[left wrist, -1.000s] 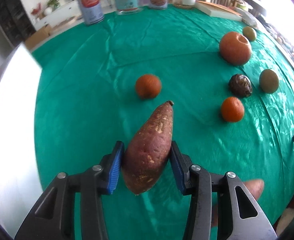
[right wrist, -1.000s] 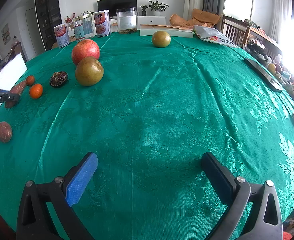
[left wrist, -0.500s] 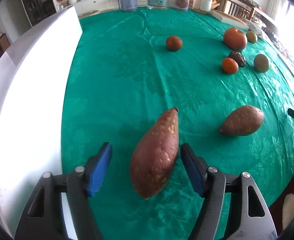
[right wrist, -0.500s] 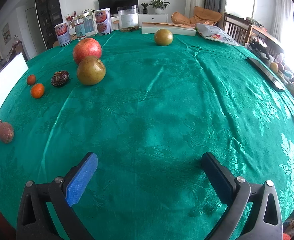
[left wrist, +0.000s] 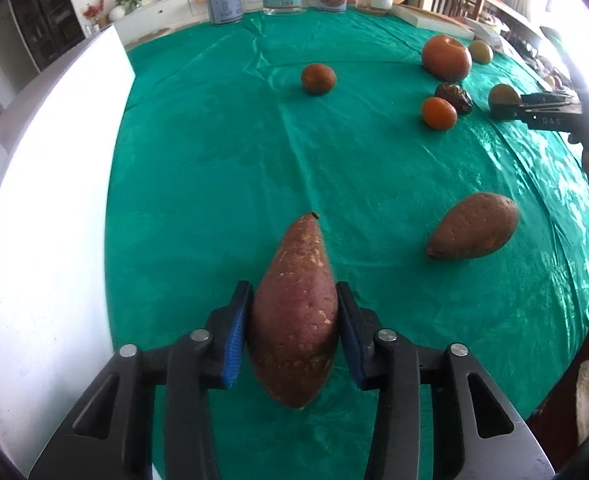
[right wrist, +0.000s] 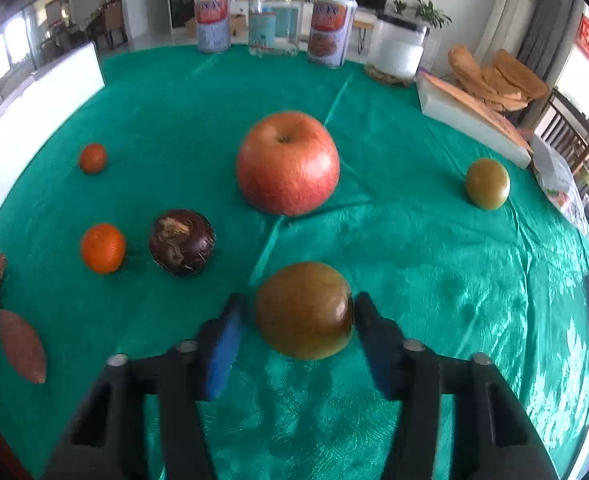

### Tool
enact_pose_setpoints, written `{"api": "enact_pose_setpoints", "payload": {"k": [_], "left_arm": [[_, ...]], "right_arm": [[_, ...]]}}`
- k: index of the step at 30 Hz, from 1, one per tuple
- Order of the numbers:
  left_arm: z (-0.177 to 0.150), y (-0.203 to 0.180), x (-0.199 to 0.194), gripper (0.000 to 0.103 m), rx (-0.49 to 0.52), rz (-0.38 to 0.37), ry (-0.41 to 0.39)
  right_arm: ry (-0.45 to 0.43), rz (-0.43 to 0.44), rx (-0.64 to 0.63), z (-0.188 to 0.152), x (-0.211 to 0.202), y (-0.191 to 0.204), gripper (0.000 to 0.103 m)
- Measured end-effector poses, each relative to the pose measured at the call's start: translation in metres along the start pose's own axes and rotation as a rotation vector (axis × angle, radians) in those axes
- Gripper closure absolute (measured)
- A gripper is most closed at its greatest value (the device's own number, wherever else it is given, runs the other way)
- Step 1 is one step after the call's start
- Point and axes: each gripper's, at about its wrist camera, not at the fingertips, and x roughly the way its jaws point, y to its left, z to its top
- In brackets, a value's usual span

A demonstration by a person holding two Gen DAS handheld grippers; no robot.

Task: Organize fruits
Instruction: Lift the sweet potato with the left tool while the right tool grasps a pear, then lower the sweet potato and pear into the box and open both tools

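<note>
Fruits lie scattered on the green-clothed surface. Left hand-held gripper: its jaws spread half a second ago and have just closed again, and both pads now pinch a sweet potato near the front edge, beside a second sweet potato. Right hand-held gripper: a second ago it hung wide open over bare cloth; it has since swung across to the cluster and its jaws have just closed about a brown-green pear, the right pad touching, the left blurred. Behind stand an apple, a dark fruit and an orange. Judged: one tuber re-gripped, a second pick beginning.
</note>
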Motion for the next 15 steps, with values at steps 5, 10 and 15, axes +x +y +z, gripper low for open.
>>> {"api": "enact_pose_setpoints", "payload": {"k": [5, 10, 15], "left_arm": [[-0.01, 0.011, -0.022, 0.061, -0.132, -0.071, -0.041], [-0.017, 0.027, -0.093, 0.061, -0.286, -0.259, -0.174], [-0.03, 0.093, -0.166, 0.061, -0.471, -0.197, -0.311]], "right_arm": [[-0.044, 0.138, 0.111, -0.022, -0.041, -0.01, 0.055], [-0.029, 0.351, 0.089, -0.02, -0.086, 0.032, 0.055], [-0.063, 0.629, -0.062, 0.018, -0.129, 0.152, 0.055]]}}
